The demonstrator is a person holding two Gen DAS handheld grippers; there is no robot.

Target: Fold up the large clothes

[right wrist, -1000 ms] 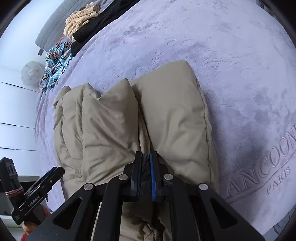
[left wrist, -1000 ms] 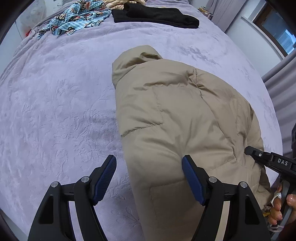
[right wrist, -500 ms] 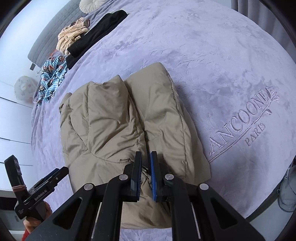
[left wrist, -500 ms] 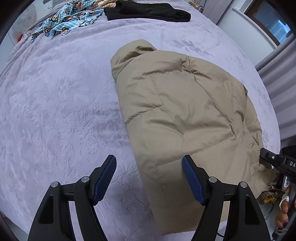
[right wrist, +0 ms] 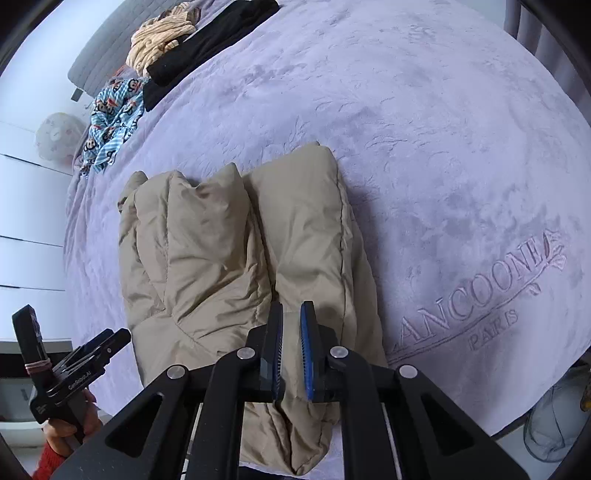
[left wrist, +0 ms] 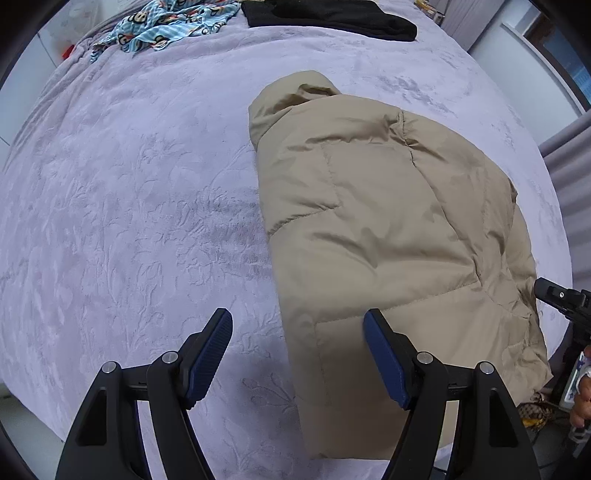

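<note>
A tan puffer jacket [left wrist: 388, 221] lies folded lengthwise on the lilac bed cover [left wrist: 129, 203], its hood end far from me. My left gripper [left wrist: 297, 332] hangs open over the jacket's near left edge, with nothing between its blue pads. In the right wrist view the jacket [right wrist: 229, 251] shows two padded folds side by side. My right gripper [right wrist: 291, 325] hovers above its near end; the jaws are opening, a narrow gap shows between the pads, and no fabric is pinched there. Each tool appears in the other's view: the right gripper [left wrist: 561, 299] and the left gripper [right wrist: 88, 354].
At the far end of the bed lie a black garment [left wrist: 332, 16], a blue cartoon-print garment [left wrist: 166, 26] and a beige striped one [right wrist: 159, 40]. The bed cover [right wrist: 443, 147] carries embossed lettering. The bed's near edge is close below both grippers. A mesh bag [right wrist: 554, 424] stands on the floor.
The right gripper's pads, pressed together on the jacket's near end before, have parted slightly and lifted off it. The left gripper stays open in about the same spot.
</note>
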